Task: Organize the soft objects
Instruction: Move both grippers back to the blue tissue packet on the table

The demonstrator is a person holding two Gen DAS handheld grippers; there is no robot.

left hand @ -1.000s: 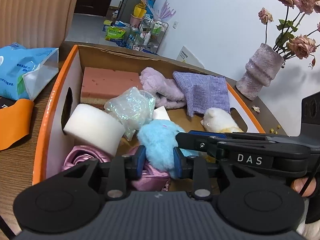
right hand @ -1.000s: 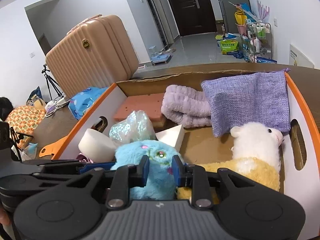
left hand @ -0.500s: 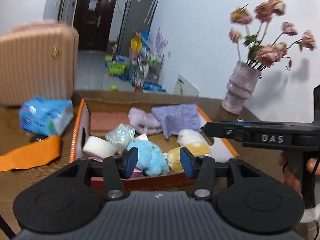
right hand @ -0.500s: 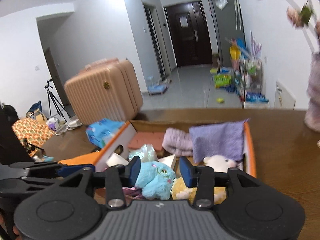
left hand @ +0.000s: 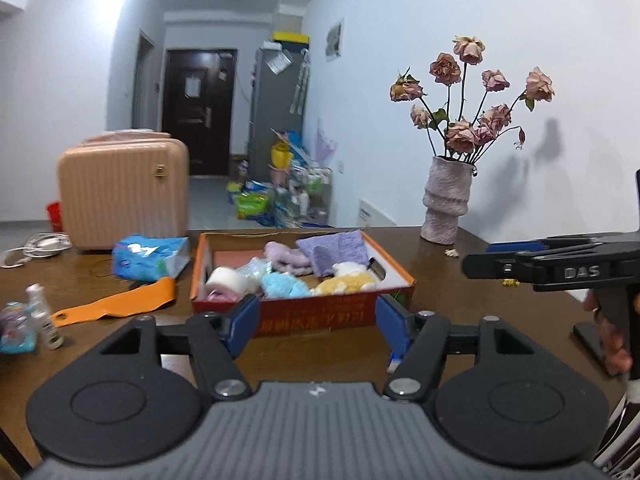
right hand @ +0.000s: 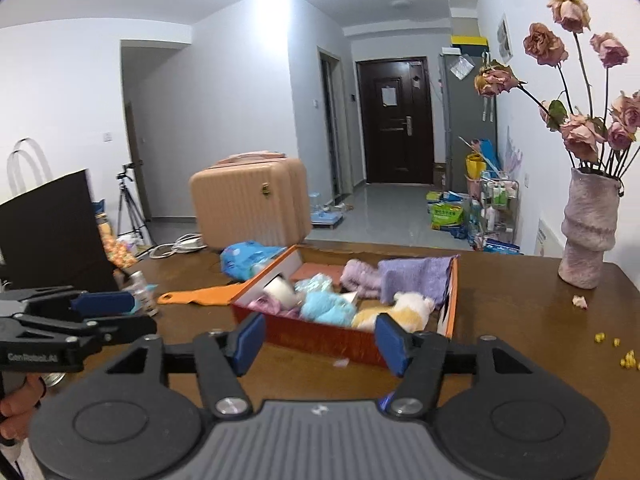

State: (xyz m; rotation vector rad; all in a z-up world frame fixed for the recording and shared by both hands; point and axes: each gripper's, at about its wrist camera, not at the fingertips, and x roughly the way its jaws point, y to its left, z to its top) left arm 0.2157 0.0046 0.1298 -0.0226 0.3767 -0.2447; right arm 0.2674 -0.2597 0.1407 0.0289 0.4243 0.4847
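Note:
An orange-rimmed cardboard box [left hand: 198, 264] [right hand: 454, 292] sits mid-table holding soft items. Among them are a blue plush [left hand: 280, 284] [right hand: 326, 306], a yellow-and-white plush [left hand: 348, 278] [right hand: 400, 308], a purple cloth [left hand: 336, 250], a lilac headband [left hand: 282, 254], a white foam roll [left hand: 224, 278] and a pink sponge [left hand: 232, 256]. My left gripper [left hand: 318, 322] hovers in front of the box, its jaws opening with nothing between them. My right gripper [right hand: 320, 340] is level beside it, jaws also opening and empty. Each gripper shows at the edge of the other's view.
A vase of dried roses [left hand: 446, 212] stands at the table's back right, with yellow crumbs [right hand: 624, 356] near it. Left of the box lie a blue tissue pack [left hand: 148, 256], an orange strip [left hand: 116, 302] and a small bottle [left hand: 42, 316]. A tan suitcase [left hand: 120, 196] stands behind.
Both grippers let go of the blue plush, which stays in the box. They drew back and up away from the box, and their jaws widened.

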